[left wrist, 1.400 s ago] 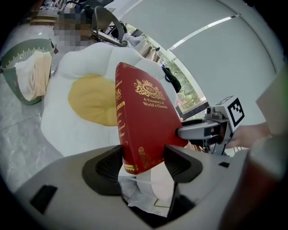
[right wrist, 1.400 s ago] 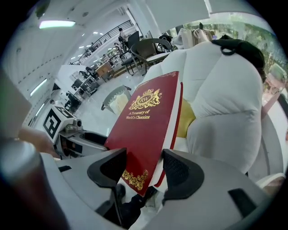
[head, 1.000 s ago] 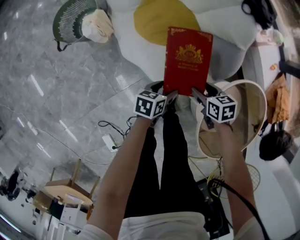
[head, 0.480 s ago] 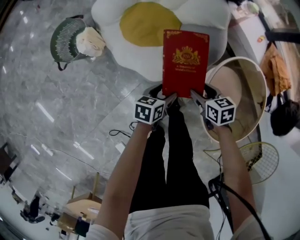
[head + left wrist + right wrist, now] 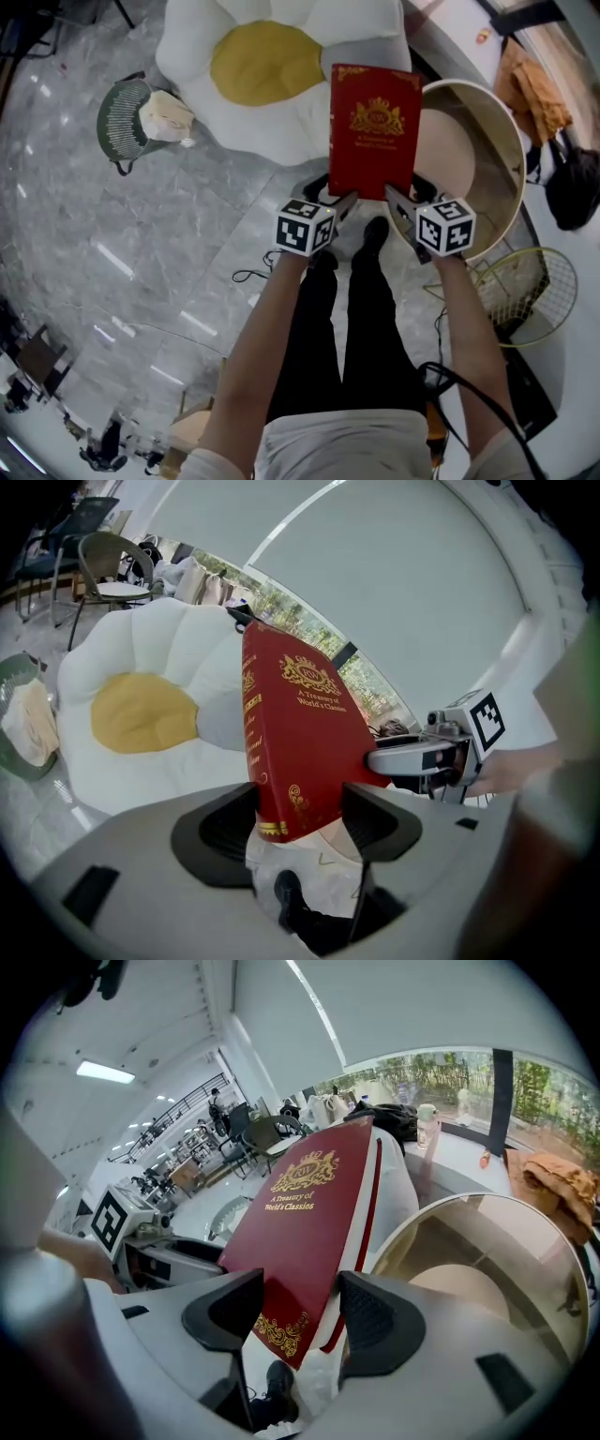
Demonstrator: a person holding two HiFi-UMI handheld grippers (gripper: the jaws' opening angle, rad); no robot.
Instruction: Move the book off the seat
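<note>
Book [image 5: 375,129] in red cloth is off the white flower seat [image 5: 281,112], held in the air by both tongs. In the head view its long axis runs straight ahead from them, cover up. The left gripper [image 5: 342,199] pinches the near spine-side corner and the right gripper [image 5: 394,195] the near open-edge corner, so neither is nearer. My holder's forearms reach forward side by side, and the tongs angle inward to meet the near edge. The seat lies ahead and left of the left tongs, and a round beige table [image 5: 511,141] ahead and right of the right pair. The left gripper view shows its jaws clamped narrow on the bottom of the spine, with the book rising away. The right gripper view shows its jaws closed across cover and pages at the other corner. I judge the set-down turns on swinging rightward.
</note>
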